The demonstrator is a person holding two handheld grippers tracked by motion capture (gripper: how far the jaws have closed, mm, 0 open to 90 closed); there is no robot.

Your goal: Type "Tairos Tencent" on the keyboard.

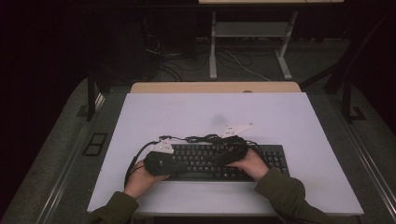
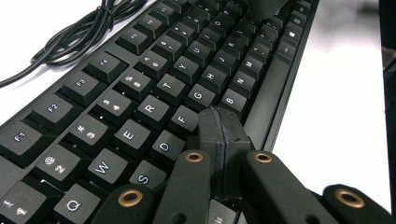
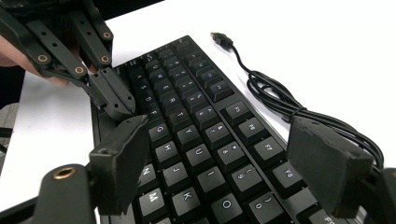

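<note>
Keyboard [image 1: 205, 161]: lies on the worktop [image 1: 215, 109], near its front edge.
Left gripper [image 2: 223, 128]: jaws closed and empty, tip over the letter keys, apparently pressing; next move calls for aiming at one key.
Right gripper [image 3: 224, 158]: jaws wide apart, empty, above the keys.
Cable [image 3: 280, 100]: far end cut off.

Black keyboard [image 1: 205, 161] lying flat near the front edge of the white table [image 1: 280, 116], its black cable [image 3: 280, 105] bundled just behind it

Olive-green sleeves [image 1: 285, 189], black tongs [image 2: 223, 140] with brass rivets, pale three-cornered plates [image 1: 236, 128], black trailing cables [image 1: 135, 158]
</note>
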